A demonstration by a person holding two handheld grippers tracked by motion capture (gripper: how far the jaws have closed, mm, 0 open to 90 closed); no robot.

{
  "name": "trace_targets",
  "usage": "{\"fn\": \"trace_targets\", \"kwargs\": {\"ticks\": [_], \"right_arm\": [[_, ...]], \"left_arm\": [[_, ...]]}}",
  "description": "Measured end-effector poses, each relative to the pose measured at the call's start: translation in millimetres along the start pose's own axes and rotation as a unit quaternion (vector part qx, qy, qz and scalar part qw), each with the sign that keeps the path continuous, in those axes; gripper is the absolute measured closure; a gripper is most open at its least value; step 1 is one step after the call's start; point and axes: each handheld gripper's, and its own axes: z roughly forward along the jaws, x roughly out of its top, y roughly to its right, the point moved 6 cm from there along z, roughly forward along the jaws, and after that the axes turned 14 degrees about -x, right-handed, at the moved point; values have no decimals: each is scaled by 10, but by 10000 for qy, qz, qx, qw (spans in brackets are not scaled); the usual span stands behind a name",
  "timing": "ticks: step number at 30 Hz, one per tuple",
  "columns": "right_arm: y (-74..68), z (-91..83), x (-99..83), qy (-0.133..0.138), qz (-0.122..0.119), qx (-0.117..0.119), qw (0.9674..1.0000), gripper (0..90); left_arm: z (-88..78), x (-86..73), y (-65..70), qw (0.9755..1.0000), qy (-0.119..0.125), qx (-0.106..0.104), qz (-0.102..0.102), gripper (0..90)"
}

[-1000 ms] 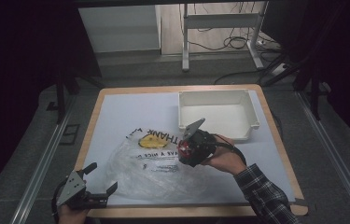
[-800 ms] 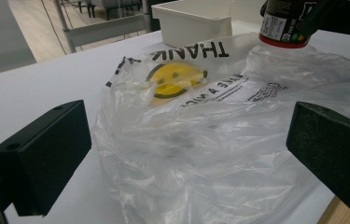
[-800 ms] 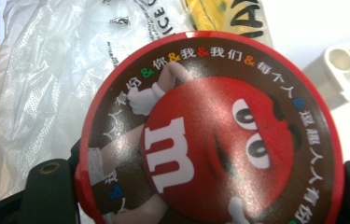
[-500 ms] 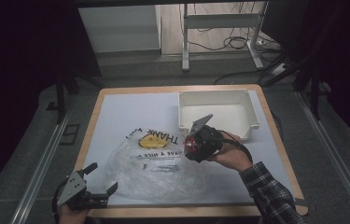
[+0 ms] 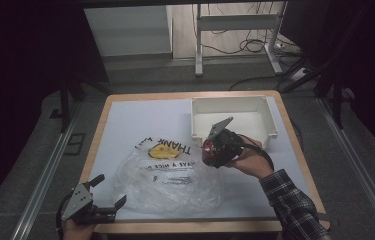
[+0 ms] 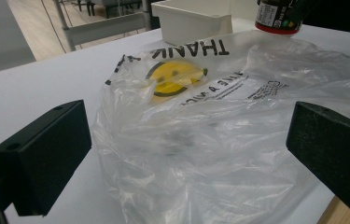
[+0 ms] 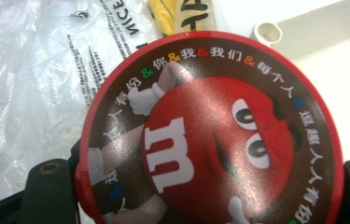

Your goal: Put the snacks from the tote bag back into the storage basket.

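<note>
high view: the right gripper (image 5: 214, 150) clasps a candy tub (image 5: 210, 150) above the table (image 5: 125, 120), between the plastic bag (image 5: 167, 177) and white bin (image 5: 235, 117). left gripper (image 5: 106, 196) sits spread at the near edge.
left gripper view: jaws apart, bag between them.
right gripper view: the tub's red lid (image 7: 210, 135) sits clamped between both jaws.

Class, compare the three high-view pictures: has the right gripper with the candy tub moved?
Yes. The right gripper, shut on the candy tub, has shifted right and slightly toward the white tray, leaving the plastic bag.
</note>
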Motion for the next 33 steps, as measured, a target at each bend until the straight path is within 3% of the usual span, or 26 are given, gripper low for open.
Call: {"fn": "trace_targets", "kwargs": {"ticks": [33], "right_arm": [[447, 132, -20, 35, 30, -160, 9999, 256]], "left_arm": [[-6, 1, -3, 10000, 8, 12, 6, 0]]}}
